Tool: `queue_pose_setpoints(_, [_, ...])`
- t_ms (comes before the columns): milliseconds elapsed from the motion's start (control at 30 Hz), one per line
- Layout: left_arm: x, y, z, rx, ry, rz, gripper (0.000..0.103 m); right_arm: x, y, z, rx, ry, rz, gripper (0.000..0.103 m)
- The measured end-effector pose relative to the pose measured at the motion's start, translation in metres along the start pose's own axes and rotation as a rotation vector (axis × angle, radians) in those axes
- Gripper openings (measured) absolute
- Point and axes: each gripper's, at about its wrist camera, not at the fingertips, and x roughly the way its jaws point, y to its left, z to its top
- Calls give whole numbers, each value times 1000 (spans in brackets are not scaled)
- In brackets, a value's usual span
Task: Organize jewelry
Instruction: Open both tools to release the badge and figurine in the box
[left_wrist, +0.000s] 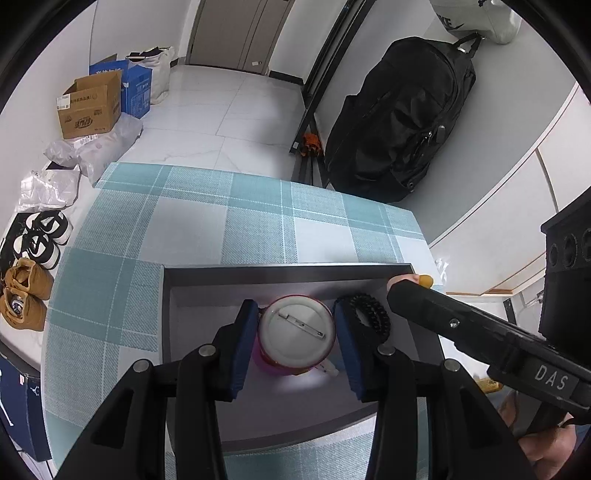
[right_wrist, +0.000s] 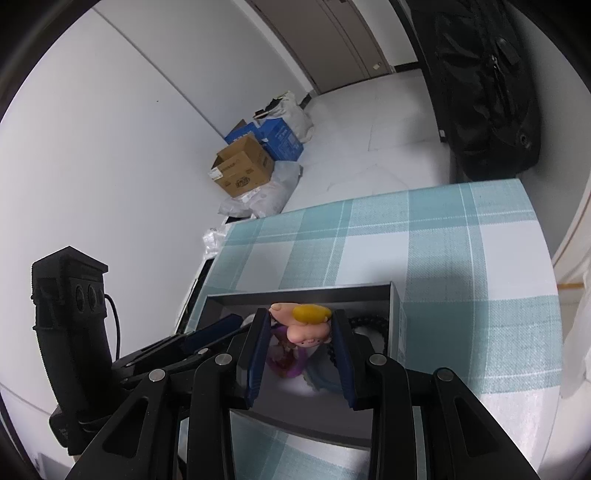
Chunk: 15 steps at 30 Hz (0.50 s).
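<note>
1. While both grippers are pointing down into the grey tray (left_wrist: 288, 271), which is lying on the teal plaid tablecloth (left_wrist: 207, 221), the left gripper (left_wrist: 295, 325) is clamping a round pin badge (left_wrist: 297, 332) between its blue pads, its jaws partly closed against the badge's two sides.
2. That badge is showing its white back with the metal pin, and it is hanging above the tray floor, with a pink piece lying just under it.
3. Just right of the left gripper's right pad, a black coiled hair tie (left_wrist: 371, 314) is resting inside the tray, near its far right corner.
4. Seen from the right wrist, the right gripper (right_wrist: 299, 332) is pinching a small figure charm (right_wrist: 304, 326), its jaws narrowed onto it; the charm has a peach face and a yellow top.
5. Below that charm, a purple trinket (right_wrist: 286, 360) is lying on the tray floor between the right gripper's pads, though whether the two pieces are joined I cannot tell.
6. Across the floor beyond the table, a cardboard box (left_wrist: 90, 105) is sitting against the wall.
</note>
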Motion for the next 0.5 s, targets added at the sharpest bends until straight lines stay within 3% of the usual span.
queue_pose_setpoints(333, [1, -2, -2, 17, 13, 26, 38, -2, 0, -2, -5, -11, -32, 34])
queue_pose_setpoints(500, [-8, -2, -4, 21, -24, 40, 53, -13, 4, -3, -23, -44, -36, 40])
